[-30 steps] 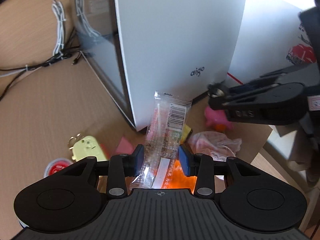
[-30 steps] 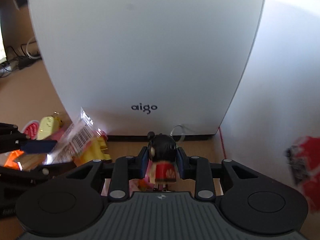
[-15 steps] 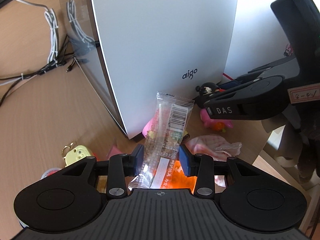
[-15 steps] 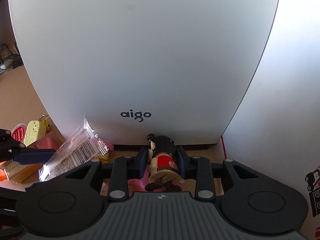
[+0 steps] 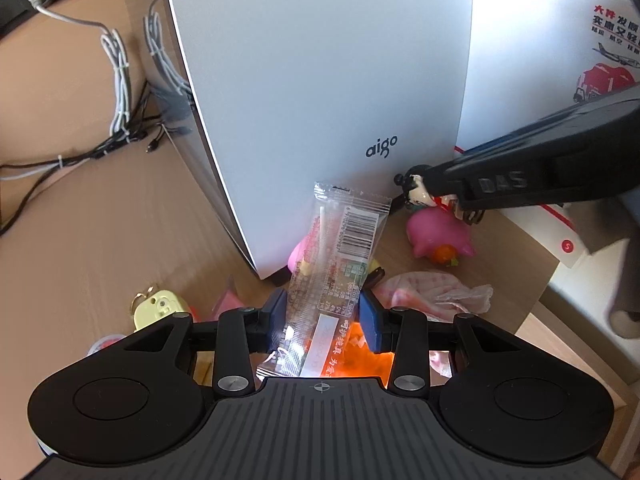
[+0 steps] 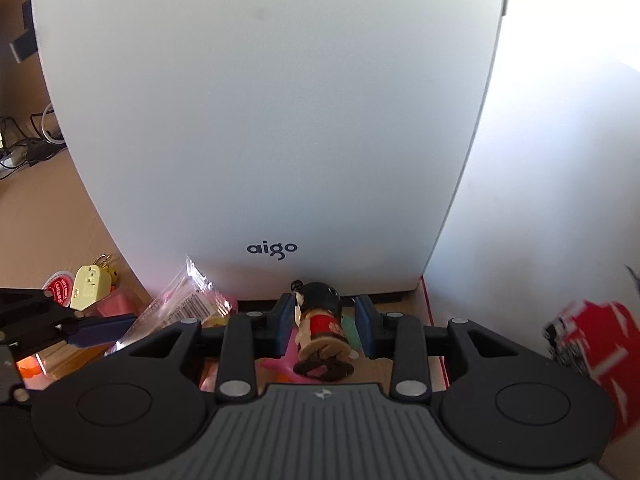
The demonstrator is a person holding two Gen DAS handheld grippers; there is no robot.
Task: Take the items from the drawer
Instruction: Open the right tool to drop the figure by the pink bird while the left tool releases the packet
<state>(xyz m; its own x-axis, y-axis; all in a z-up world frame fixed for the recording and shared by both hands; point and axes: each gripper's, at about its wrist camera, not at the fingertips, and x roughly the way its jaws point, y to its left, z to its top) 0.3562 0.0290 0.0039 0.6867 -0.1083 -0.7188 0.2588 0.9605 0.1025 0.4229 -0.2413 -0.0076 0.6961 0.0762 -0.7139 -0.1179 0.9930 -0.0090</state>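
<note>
1. The left gripper [image 5: 324,314] pinches a clear snack packet [image 5: 340,260] between its blue fingers [image 5: 370,316]; the packet stands upright, its barcoded end sticking well past the tips, above the desk [image 5: 100,220].
2. The right gripper [image 6: 324,320] holds a small wooden doll [image 6: 320,324], black-haired and red-robed, lying tilted with its base toward the camera. The fingers [image 6: 280,322] look only loosely closed: a gap shows beside the doll on its right, so the hold seems partial.
3. Both items are clear of the drawer, which is not in view, and hang just in front of the white aigo case [image 6: 272,120].
4. Below them lie a pink pig toy [image 5: 438,236], a crumpled pink wrapper [image 5: 436,292] and a pale yellow keychain [image 5: 158,308].
5. Risk: the doll, round and tipped, could roll or slip out if the right gripper eases unevenly, and drop onto the pig toy.
6. Risk: the packet is slick and floppy; a quick swing could let it slide through the fingers or snag the case edge.
7. Risk: the two grippers are near each other, so a careless set-down could knock them together.
</note>
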